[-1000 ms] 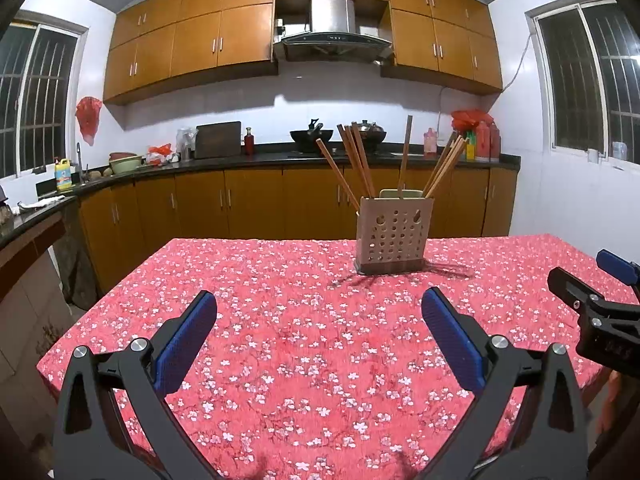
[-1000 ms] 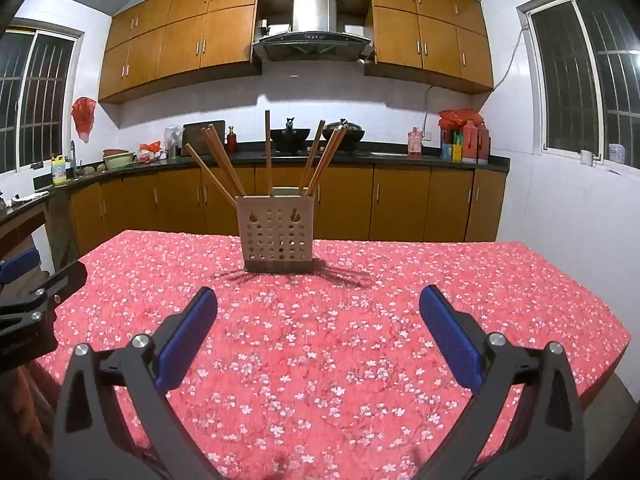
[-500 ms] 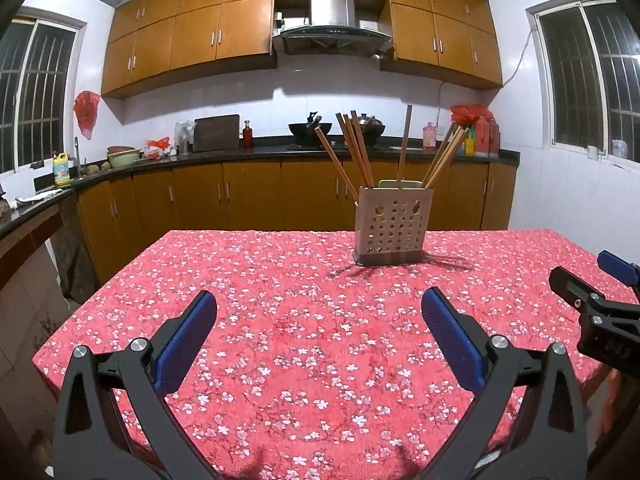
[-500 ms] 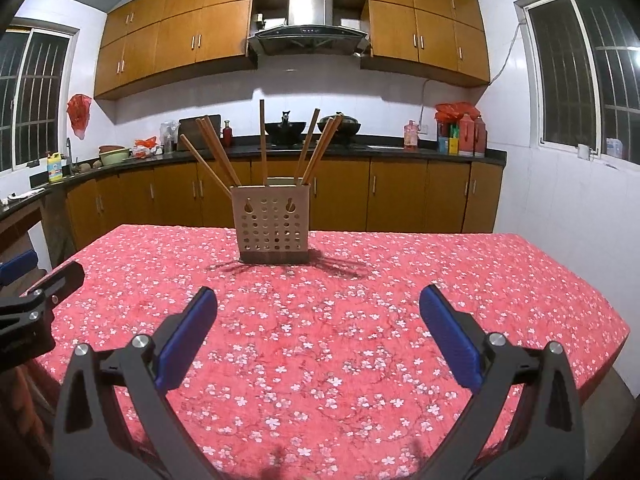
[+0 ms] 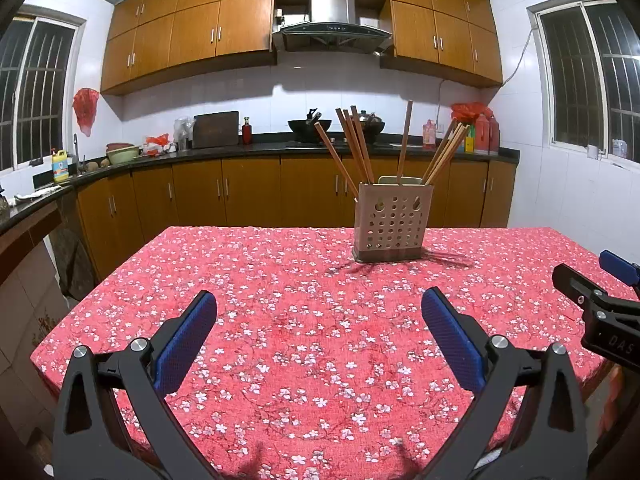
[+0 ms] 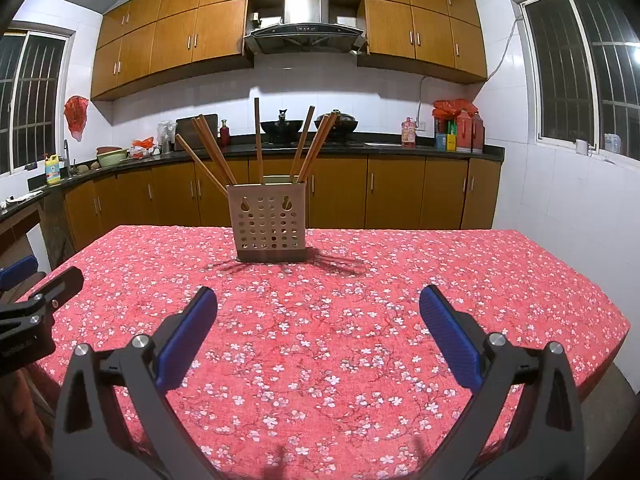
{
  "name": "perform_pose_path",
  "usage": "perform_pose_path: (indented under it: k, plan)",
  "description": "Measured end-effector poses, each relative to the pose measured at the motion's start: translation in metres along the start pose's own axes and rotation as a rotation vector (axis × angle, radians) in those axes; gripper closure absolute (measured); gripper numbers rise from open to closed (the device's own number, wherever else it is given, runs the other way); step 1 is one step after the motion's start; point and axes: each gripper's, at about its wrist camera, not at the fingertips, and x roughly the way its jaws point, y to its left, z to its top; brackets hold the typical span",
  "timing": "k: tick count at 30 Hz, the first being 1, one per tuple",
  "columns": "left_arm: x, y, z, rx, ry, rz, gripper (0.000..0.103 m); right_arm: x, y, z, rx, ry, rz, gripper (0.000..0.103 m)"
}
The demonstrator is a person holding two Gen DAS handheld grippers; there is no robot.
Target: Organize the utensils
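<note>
Both tongs [image 5: 319, 312] [image 6: 318, 307] higher now, holder [image 6: 269, 221] well beyond, tablecloth [image 6: 400, 280] bare between.

A home kitchen: orange-brown wooden cabinets [image 5: 208, 36] flank a steel range hood [image 5: 332, 20], with black woks [image 6: 282, 126] below it on the dark countertop.

Worktop [image 5: 280, 320] under red cloth with small white blossoms. Behind it, brown wooden cabinets [image 5: 224, 196] below a dark counter; more cabinets above. Steel range hood [image 5: 332, 20] over a black wok [image 5: 309, 126]. Yellow bottle [image 5: 60, 166] at far left. Red bag [image 5: 85, 108] hung on white tiled wall. Barred windows [image 5: 592, 80] on both sides.
</note>
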Motion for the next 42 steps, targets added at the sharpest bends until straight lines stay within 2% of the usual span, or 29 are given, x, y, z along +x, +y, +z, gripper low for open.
perform_pose_path:
  k: [42]
  plan:
    - [0.0015,0.0018,-0.0032,0.001,0.000,-0.002,0.002,0.0024,0.0010,-0.0042,0.010,0.010,0.005,0.004]
